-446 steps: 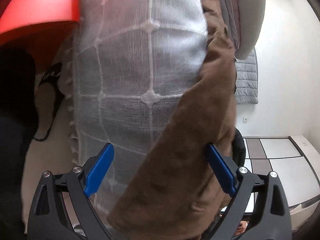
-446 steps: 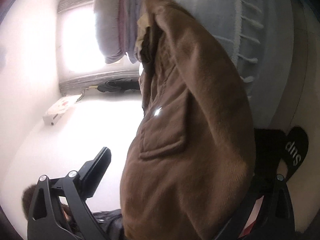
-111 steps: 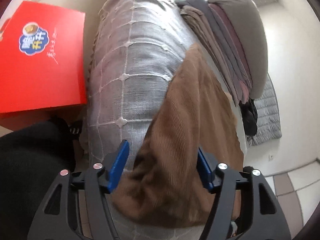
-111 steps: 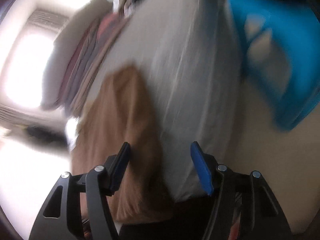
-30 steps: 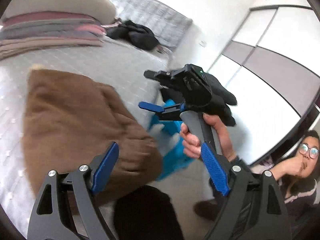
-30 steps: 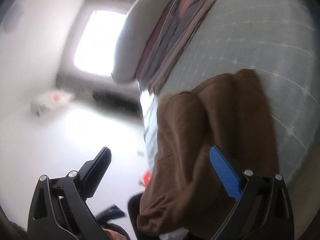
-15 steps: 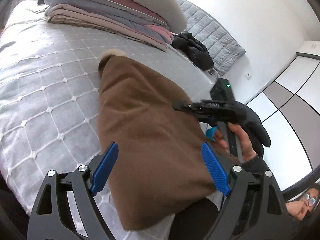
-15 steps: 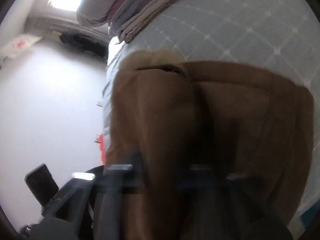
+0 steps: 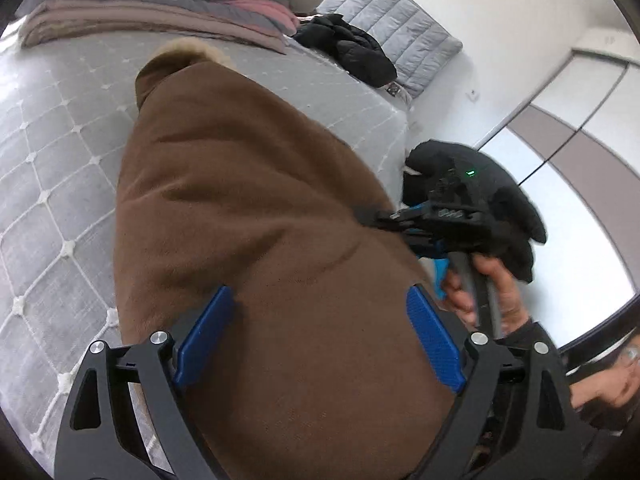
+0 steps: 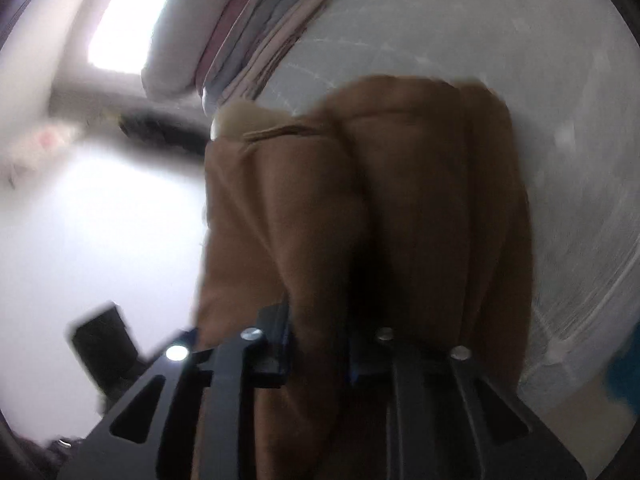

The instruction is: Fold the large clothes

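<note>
A brown corduroy jacket with a pale fleece collar lies folded on the grey quilted bed. My left gripper is open, its blue pads either side of the jacket's near part, just above the cloth. My right gripper reaches in from the right and is shut on the jacket's right edge. In the right wrist view the jacket fills the middle and the right gripper pinches a fold of it; that view is blurred.
A stack of folded quilts and a pillow lies at the head of the bed. A black coat and a grey mattress pad lie beyond the bed. A wardrobe stands at the right. A person's face shows at the lower right edge.
My right gripper has closed on the jacket's right edge. My left gripper has come nearer and lower over the jacket, still open.
</note>
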A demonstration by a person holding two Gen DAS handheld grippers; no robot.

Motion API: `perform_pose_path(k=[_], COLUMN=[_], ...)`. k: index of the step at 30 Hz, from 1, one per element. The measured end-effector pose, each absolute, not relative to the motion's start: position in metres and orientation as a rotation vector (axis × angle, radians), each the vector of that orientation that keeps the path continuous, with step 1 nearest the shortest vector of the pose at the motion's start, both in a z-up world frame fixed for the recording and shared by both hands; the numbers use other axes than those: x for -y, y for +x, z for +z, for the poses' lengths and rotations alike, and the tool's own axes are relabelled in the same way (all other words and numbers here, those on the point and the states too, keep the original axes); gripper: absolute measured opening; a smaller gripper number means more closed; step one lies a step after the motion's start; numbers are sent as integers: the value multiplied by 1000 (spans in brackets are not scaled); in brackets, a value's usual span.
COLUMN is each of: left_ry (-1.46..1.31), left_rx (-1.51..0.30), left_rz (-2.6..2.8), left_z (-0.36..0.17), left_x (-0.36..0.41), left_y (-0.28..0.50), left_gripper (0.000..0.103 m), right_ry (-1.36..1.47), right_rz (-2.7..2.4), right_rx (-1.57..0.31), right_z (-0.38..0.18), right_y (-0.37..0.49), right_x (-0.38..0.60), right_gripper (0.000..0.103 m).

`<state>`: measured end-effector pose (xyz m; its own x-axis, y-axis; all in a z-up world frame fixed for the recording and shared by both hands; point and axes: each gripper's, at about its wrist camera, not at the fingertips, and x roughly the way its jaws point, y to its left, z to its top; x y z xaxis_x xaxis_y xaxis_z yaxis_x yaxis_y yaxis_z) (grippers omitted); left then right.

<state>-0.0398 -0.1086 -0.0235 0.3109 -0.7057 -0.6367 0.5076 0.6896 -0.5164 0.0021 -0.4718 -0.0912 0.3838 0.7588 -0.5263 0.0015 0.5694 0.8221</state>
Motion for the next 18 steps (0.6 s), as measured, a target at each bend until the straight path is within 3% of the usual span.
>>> perform_pose_path(k=[1, 3, 8, 11, 13, 14, 15, 18], left_ry=[-222, -208, -236, -223, -234, -239, -245, -269], left_rx=[-953, -946, -943, -937, -942, -946, -952, -974], left_rz=[-805, -794, -781, -774, -786, -794, -809, -817], left_z=[-22, -22, -27, -25, -25, -25, -23, -16], left_x=[108, 107, 102, 100, 100, 101, 99, 92], left_y=[-41, -41, -37, -43, -44, -45, -49, -56], left_gripper=[86, 87, 87, 88, 88, 88, 88, 88], right_ry=[830, 789, 830, 691, 657, 692, 747, 868], right_rz=[543, 465, 751, 769, 638, 591, 573, 599], right_rx=[-1067, -989, -815, -974, -1088, -1112, -1117, -1075], right_z=[-84, -55, -6, -22, -65, -83, -99, -120], right_y=[-2, -25, -78, -98, -102, -100, -101, -104], right_x=[471, 474, 436, 393, 392, 399, 410, 423], right_gripper=[31, 51, 67, 67, 48, 16, 8, 8])
